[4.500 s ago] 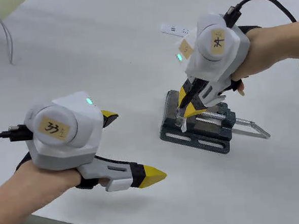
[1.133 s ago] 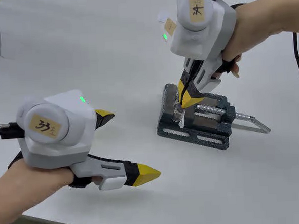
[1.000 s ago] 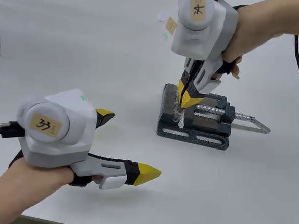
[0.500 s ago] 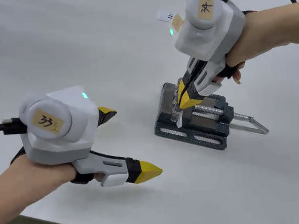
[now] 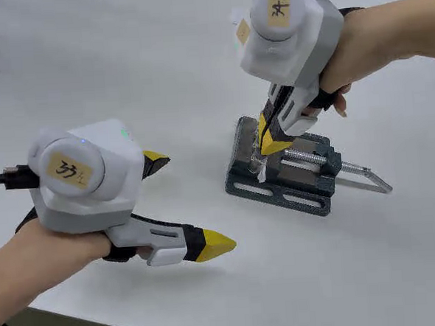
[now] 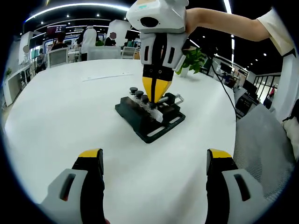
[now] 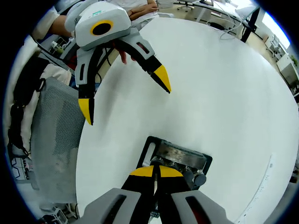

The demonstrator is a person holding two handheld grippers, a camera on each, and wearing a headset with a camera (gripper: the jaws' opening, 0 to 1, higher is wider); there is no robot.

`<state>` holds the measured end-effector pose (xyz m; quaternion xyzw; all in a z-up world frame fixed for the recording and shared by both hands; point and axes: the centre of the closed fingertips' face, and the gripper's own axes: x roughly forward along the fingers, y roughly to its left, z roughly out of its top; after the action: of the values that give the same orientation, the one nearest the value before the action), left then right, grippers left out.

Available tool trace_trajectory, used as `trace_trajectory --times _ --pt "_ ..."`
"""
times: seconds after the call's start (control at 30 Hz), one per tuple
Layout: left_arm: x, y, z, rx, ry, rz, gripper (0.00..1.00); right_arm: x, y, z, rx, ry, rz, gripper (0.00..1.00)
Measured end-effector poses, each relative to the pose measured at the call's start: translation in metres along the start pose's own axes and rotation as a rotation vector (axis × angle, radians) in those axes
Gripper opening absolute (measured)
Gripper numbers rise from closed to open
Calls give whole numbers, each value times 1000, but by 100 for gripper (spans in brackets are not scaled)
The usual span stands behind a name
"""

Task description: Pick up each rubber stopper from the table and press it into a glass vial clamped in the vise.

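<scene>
One vise at 3 o'clock; two tools, left gripper and right gripper; at least three black stoppers.

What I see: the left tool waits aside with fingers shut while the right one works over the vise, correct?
No: the left gripper has its fingers wide open, as the left gripper view shows. It does wait aside while the right gripper works over the vise.

Bright, even overhead light; soft shadows; sharp (gripper views warp twd edges).
</scene>
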<state>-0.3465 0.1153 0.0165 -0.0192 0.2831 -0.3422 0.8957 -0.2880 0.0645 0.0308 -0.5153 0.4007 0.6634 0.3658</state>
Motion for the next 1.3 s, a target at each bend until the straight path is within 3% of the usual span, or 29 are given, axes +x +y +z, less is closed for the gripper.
trace_trajectory --times 0.23,0.43,0.63,0.67,1.03,1.23,1.3 --pt "1 1 0 -1 -4 1 90 1 3 0 4 35 -28 0" --pt "1 0 2 6 -2 -1 90 1 3 0 -33 69 -82 0" --pt "0 -2 5 13 -13 -2 90 1 2 -2 4 40 -127 0" --pt "0 -2 6 15 -13 -3 90 2 2 -1 -24 53 -139 0" --pt "-9 -9 18 39 -26 7 90 1 -2 -2 61 28 -104 0" --pt "-15 -7 26 35 -38 22 90 2 0 -2 27 22 -127 0" --pt "-15 -7 26 40 -37 29 90 2 0 -2 -19 56 -135 0"
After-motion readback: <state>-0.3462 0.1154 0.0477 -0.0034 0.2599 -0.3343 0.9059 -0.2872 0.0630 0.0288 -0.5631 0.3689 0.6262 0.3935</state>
